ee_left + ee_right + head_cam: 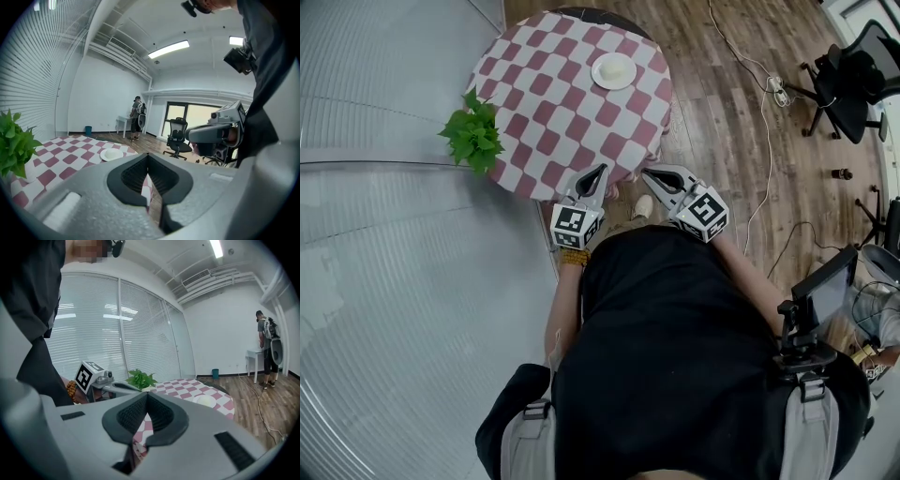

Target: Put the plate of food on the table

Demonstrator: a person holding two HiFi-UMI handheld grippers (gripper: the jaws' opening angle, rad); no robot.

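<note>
Head view: the plate of food (pixel 613 70) sits on the table (pixel 534 103), toward its far edge. Left gripper (pixel 600 171) and right gripper (pixel 649 174), jaws together and empty, hover at the table's near edge. Any withdrawal should stay clear of that edge.

A round surface (pixel 572 94) at the upper centre wears a dusky red-and-white checked cloth. On it, the white round plate (pixel 613 70) carries pale cream food. The leafy plant (pixel 472 134) at the cloth's left edge is bright green. The wooden plank floor (pixel 722 112) is warm brown. The grey left gripper (pixel 600 171) and grey right gripper (pixel 649 173) carry black-and-white square markers.
</note>
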